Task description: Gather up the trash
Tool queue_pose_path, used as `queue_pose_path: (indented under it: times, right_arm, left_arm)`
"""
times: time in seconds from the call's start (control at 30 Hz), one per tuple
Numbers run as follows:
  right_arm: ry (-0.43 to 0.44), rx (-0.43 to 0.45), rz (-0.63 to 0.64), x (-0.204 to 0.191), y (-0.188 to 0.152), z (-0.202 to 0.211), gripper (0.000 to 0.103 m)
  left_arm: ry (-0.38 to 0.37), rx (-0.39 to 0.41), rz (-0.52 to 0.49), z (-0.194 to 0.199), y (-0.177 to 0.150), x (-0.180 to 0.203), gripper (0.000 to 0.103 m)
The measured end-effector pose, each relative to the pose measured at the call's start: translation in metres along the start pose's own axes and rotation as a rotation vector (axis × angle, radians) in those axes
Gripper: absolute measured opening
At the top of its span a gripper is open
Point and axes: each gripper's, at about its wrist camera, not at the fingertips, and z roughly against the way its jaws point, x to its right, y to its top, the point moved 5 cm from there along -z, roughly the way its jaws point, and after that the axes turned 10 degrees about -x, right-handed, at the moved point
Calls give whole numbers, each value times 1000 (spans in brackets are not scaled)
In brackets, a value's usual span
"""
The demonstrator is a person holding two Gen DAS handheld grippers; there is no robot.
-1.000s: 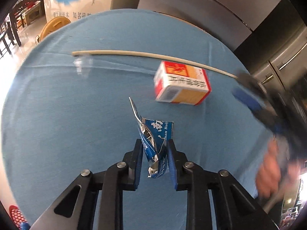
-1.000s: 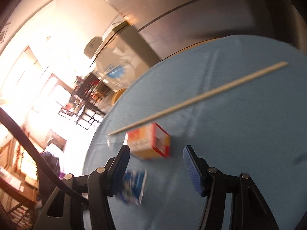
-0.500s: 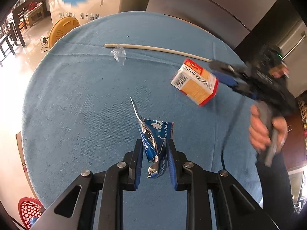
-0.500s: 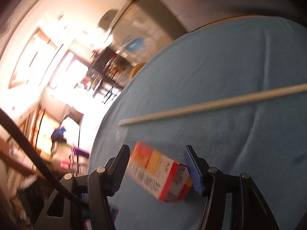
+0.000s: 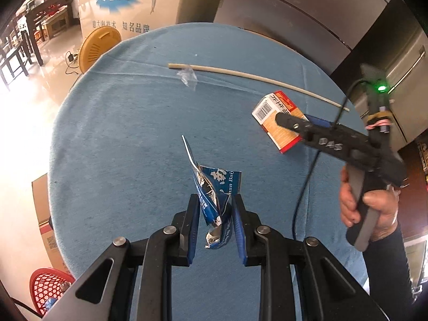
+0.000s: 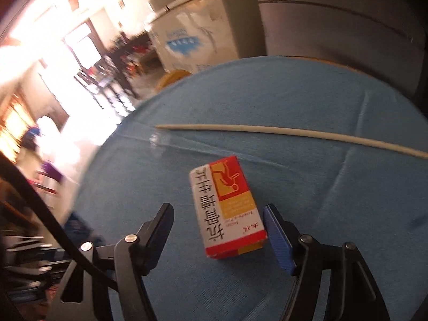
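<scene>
My left gripper (image 5: 216, 200) is shut on a crumpled blue foil wrapper (image 5: 216, 182), held above the round table's blue cloth (image 5: 120, 133). A red, orange and white carton (image 6: 227, 203) sits tilted between the fingers of my right gripper (image 6: 218, 211), whose jaws are opening. There is a clear gap to its left finger, and the blue right pad stands close by the carton's corner. In the left wrist view the same carton (image 5: 270, 109) shows at the right gripper (image 5: 297, 119), with a person's hand (image 5: 369, 208) on the handle.
A long pale stick (image 5: 254, 76) lies across the far side of the cloth, with a scrap of clear plastic (image 5: 187, 76) at its left end. A red mesh basket (image 5: 48, 286) stands on the floor at lower left, beside cardboard boxes (image 5: 45, 214). Grey cabinets rise behind.
The right gripper closed in around the carton and moved it right and nearer, rolling as it went; its jaws now stand wider. The left gripper drew back with the wrapper still held.
</scene>
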Motion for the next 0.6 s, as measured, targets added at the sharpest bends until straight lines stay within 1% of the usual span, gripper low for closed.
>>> queue_pose_path:
  times: [0.03,0.07,0.1,0.23,0.33,0.43,0.47,0.53,0.6]
  right_arm:
    - [-32,-2,1,0,-2,-4,71]
    - [-55,-3,-4,-2,-3,-8,57]
    - [-60,-1,-6,2,-4,-9,54]
    - [-63,11,-27,5,-17,-1,52]
    - [-29,31,-60,4,-29,11,52]
    - [39,42,-122,4,-51,27,50]
    - [49,45,-134,3,-60,32,50]
    - [30,35,-155,-1,-81,39,51]
    - [6,22,-176,-4,-103,47,51]
  left_arm:
    - [0,3,2,2,-1,-2,25]
    - [-2,6,4,4,-2,-3,25]
    - [-4,10,5,7,-4,-4,25]
    - [4,31,4,17,-12,-6,20]
    - [29,64,-16,26,-18,-2,18]
    - [50,97,-42,35,-23,4,18]
    - [52,99,-51,36,-26,5,18]
    - [47,92,-54,35,-30,6,18]
    - [14,82,-35,35,-34,0,18]
